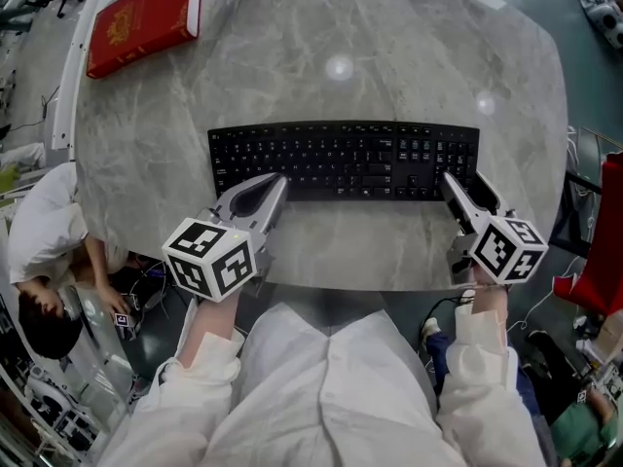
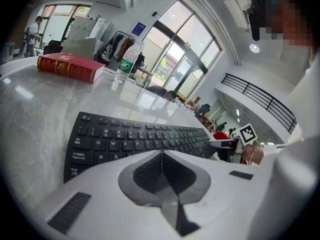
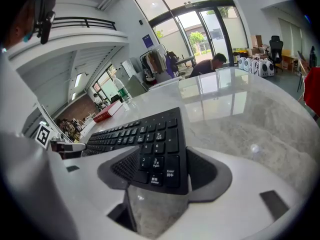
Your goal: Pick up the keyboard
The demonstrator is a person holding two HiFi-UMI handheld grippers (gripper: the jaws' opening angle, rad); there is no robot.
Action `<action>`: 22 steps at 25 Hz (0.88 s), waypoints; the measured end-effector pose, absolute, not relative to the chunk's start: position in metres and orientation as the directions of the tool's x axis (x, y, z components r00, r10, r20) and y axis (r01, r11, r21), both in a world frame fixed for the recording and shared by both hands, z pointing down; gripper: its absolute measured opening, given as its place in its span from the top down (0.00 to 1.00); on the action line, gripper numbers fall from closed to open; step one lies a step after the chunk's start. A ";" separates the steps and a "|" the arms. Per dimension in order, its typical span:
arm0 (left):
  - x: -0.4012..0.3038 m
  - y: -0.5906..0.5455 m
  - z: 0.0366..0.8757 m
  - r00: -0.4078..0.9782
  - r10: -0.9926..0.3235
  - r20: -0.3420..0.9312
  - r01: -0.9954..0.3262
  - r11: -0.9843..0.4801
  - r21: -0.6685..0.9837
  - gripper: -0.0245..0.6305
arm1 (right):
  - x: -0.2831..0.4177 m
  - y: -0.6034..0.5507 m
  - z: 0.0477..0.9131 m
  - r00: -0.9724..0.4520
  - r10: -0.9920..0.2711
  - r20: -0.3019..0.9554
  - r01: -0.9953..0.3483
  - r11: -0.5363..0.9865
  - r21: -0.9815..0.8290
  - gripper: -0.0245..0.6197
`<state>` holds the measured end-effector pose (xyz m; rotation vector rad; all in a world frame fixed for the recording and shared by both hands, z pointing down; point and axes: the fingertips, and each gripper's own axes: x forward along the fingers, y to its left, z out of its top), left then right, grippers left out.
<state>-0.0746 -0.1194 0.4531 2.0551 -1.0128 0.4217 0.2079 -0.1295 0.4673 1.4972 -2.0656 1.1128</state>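
A black keyboard [image 1: 343, 160] lies flat across the middle of the grey marble table [image 1: 389, 66]. My left gripper [image 1: 276, 183] is shut with nothing in it, its tips at the keyboard's front edge near the left end. In the left gripper view the closed jaws [image 2: 161, 155] point at the lower letter rows of the keyboard [image 2: 135, 136]. My right gripper [image 1: 465, 191] is at the keyboard's right end. In the right gripper view the number-pad corner of the keyboard [image 3: 159, 149] sits between the two pads [image 3: 125, 168], which close on it.
A red book [image 1: 144, 19] lies at the table's far left, with a clear bottle [image 2: 125, 66] behind it. The table's front edge [image 1: 370, 285] runs just under both grippers. People sit below the table on the left [image 1: 44, 261].
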 end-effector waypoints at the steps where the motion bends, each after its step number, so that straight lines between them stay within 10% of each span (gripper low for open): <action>1: -0.078 -0.120 0.453 0.621 -0.520 0.587 -0.782 -0.364 0.505 0.94 | 0.208 -0.129 0.467 -0.375 -0.633 0.677 -0.914 0.129 -0.386 0.54; 22: -0.179 -0.142 0.450 0.391 -0.668 0.633 -0.914 -0.198 0.355 0.80 | 0.208 -0.129 0.471 -0.375 -0.617 0.692 -0.917 0.140 -0.373 0.54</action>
